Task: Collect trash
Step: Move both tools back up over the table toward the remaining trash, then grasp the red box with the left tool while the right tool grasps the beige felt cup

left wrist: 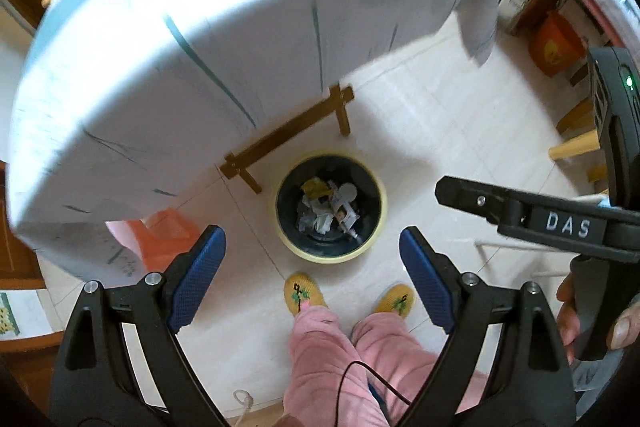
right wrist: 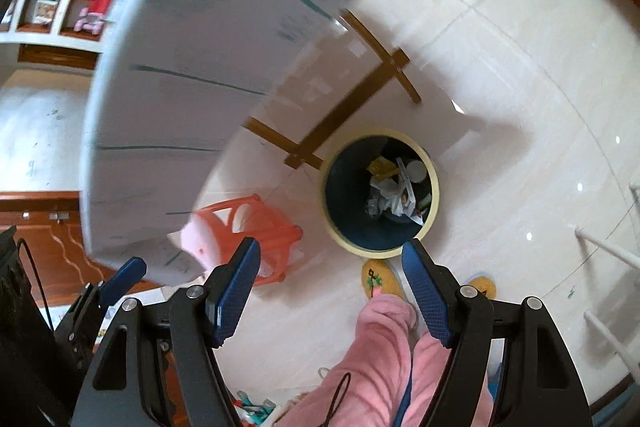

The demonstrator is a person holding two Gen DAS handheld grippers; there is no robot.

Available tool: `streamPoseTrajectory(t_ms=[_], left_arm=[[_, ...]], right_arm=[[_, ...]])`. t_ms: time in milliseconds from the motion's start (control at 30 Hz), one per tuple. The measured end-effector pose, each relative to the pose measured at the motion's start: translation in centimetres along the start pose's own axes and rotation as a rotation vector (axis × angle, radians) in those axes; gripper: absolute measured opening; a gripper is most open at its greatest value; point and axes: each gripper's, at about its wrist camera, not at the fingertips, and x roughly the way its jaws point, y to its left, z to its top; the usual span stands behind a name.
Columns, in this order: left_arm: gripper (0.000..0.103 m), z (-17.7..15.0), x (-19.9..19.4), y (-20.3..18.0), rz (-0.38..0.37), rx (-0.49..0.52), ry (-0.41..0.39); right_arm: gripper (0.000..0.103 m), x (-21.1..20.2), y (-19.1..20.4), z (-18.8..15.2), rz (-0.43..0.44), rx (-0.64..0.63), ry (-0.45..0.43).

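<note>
A round trash bin (left wrist: 382, 215) with a pale yellow rim and dark inside stands on the floor below both grippers; it also shows in the right wrist view (right wrist: 332, 211). Crumpled paper and wrappers (left wrist: 328, 207) lie in it, seen too in the right wrist view (right wrist: 394, 193). My left gripper (left wrist: 312, 263) is open and empty, high above the floor, just in front of the bin. My right gripper (right wrist: 330, 267) is open and empty, above the bin's near rim. The right gripper's body (left wrist: 560, 223) shows at the right of the left wrist view.
A table with a white cloth (left wrist: 200, 47) overhangs on the left, with wooden leg braces (left wrist: 288, 135) beside the bin. An orange plastic stool (right wrist: 256, 227) stands under it. The person's pink-trousered legs (left wrist: 348, 355) and yellow slippers (left wrist: 304, 293) are right before the bin. A white rack (right wrist: 608, 267) stands at the right.
</note>
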Motion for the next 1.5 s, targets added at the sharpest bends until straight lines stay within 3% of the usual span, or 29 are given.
streamPoseTrajectory(t_ms=[367,767,933,1167,1300,1500], left_arm=[[0.087,4.0,-14.1,0.8,0.042,-0.044,-0.190],[0.087,7.3,-23.2,4.6,0.102,-0.140,-0.314],[0.084,8.9,-24.6,7.5,0.116,-0.180,-0.329],[0.082,13.0,-22.9,12.4,0.137,-0.170,-0.322],[0.082,18.2,-21.8,16.6,0.121,-0.123,-0.323],[0.082,27.7,-19.0,23.2,0.092,-0.058,-0.302]], right_arm=[[0.075,-14.8,8.7,0.2,0.039,-0.213,-0.149],[0.075,-24.6,16.6,3.9,0.113,-0.391,-0.295],[0.075,-26.2,20.2,6.1,0.130,-0.434,-0.328],[0.075,-25.2,24.5,10.3,0.117,-0.455,-0.351],[0.075,-23.4,27.2,13.8,0.083,-0.445,-0.347],[0.075,-20.2,32.9,21.8,-0.008,-0.432,-0.364]])
